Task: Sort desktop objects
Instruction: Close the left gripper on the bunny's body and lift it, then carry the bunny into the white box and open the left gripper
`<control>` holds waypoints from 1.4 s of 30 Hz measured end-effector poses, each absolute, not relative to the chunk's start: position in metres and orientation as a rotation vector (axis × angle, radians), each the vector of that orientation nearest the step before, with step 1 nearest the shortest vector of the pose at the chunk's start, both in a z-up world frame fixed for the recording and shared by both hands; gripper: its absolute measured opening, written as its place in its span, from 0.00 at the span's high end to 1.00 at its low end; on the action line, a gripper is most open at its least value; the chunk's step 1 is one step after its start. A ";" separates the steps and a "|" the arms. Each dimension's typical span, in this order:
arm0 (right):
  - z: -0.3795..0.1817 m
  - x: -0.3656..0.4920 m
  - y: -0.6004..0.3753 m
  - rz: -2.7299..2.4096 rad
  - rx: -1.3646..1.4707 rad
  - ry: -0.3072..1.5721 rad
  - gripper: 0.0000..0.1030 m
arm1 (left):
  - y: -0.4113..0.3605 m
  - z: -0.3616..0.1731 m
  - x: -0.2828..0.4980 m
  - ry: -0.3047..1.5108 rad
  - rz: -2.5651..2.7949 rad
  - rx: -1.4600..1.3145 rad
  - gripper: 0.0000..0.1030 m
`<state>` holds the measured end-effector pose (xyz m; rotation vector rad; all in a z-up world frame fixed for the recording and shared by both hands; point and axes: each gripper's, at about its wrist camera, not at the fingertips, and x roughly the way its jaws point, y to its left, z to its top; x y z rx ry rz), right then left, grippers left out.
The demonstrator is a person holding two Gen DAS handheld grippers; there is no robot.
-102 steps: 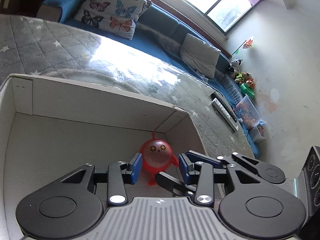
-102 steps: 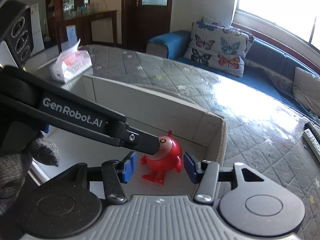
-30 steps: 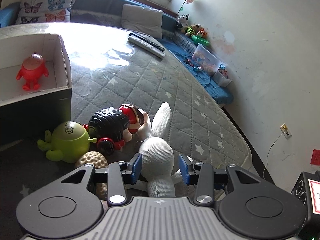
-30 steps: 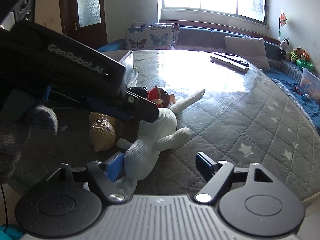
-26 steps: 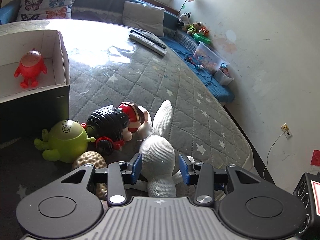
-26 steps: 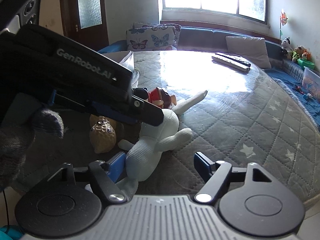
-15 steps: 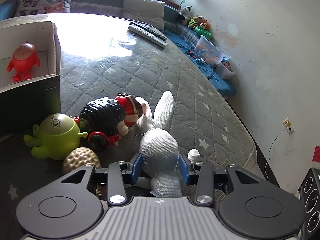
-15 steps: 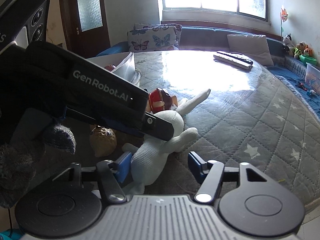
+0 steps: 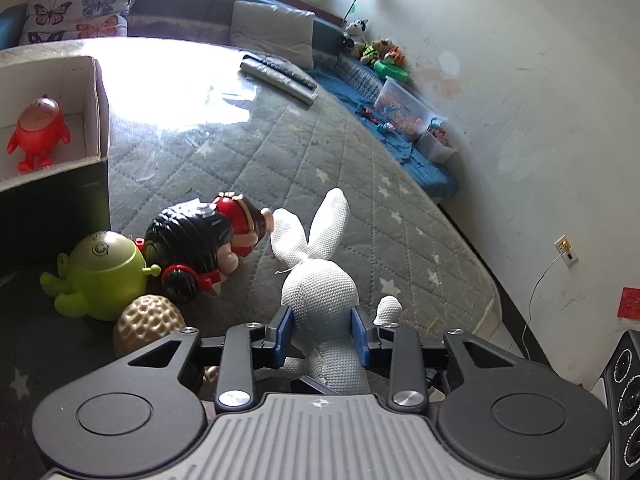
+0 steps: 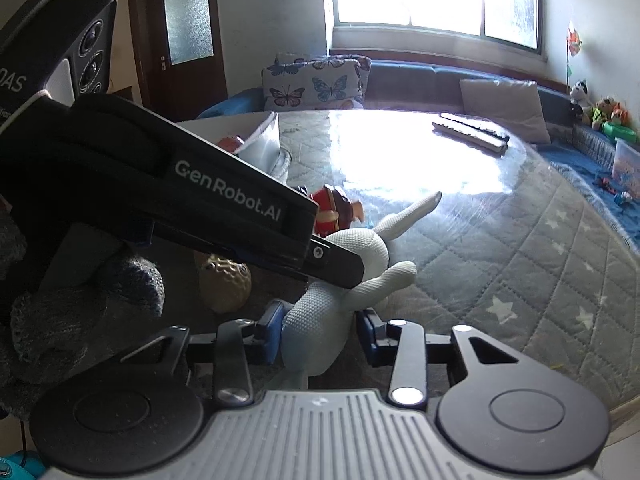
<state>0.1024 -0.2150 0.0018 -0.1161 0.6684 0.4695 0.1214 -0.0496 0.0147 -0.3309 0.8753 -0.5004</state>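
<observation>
A white knitted rabbit (image 9: 320,292) lies on the grey quilted table. My left gripper (image 9: 322,334) is shut on its neck and upper body, blue pads pressed to both sides. My right gripper (image 10: 318,334) straddles the rabbit's lower body (image 10: 316,320); its left pad touches the cloth, and a gap shows at the right pad. A green round toy (image 9: 100,276), a black-haired doll (image 9: 196,244) and a gold ball toy (image 9: 146,322) lie just left of the rabbit. A red figure (image 9: 38,134) stands in the cardboard box (image 9: 100,108).
Remote controls (image 9: 280,78) lie far across the table. The table's right edge (image 9: 492,300) drops to the floor close to the rabbit. The left gripper's body (image 10: 180,196) crosses the right wrist view. A sofa with cushions (image 10: 316,84) stands behind.
Both grippers left the box and came to the rabbit. In the last second the left jaws closed onto the rabbit, and the right jaws narrowed around its lower body.
</observation>
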 end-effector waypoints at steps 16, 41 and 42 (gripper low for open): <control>0.053 0.115 -0.157 0.602 -0.233 0.523 0.63 | 0.013 0.069 0.116 0.700 -0.400 -0.395 0.66; 0.071 0.214 0.008 0.819 -0.323 0.477 0.63 | 0.155 0.092 0.181 0.578 -0.129 -0.418 0.66; 0.067 0.220 0.013 0.827 -0.325 0.493 0.63 | 0.162 0.087 0.182 0.586 -0.123 -0.425 0.66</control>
